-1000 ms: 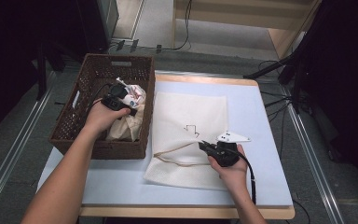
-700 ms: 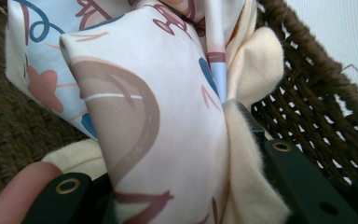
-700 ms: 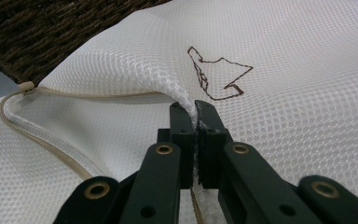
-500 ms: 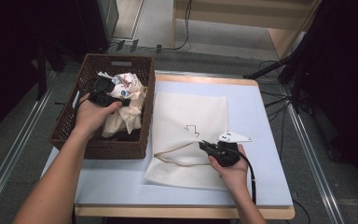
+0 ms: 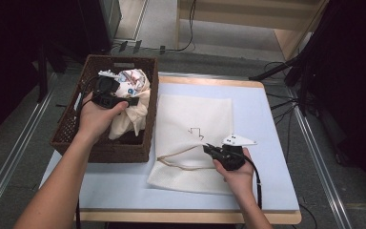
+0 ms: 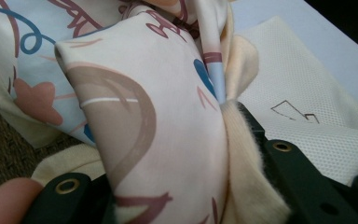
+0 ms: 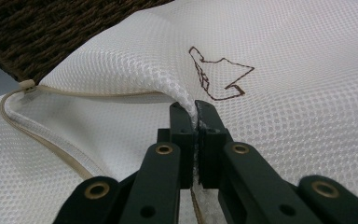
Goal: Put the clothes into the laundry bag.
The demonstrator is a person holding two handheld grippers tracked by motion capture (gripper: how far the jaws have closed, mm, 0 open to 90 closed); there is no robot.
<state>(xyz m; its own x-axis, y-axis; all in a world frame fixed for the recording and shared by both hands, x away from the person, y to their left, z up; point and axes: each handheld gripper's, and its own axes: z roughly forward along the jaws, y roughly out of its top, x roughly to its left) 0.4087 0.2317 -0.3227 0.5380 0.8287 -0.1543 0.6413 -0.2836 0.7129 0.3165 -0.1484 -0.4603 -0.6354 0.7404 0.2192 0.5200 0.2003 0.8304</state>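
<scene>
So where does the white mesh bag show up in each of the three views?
High view: the white mesh bag lies flat at the table's centre, right of the wicker basket.
Left gripper view: a corner of the bag at right, behind the patterned cloth.
Right gripper view: the bag spreads ahead, its edge pinched in the right claw.
Shared landmark: the brown outline mark drawn on the bag.
</scene>
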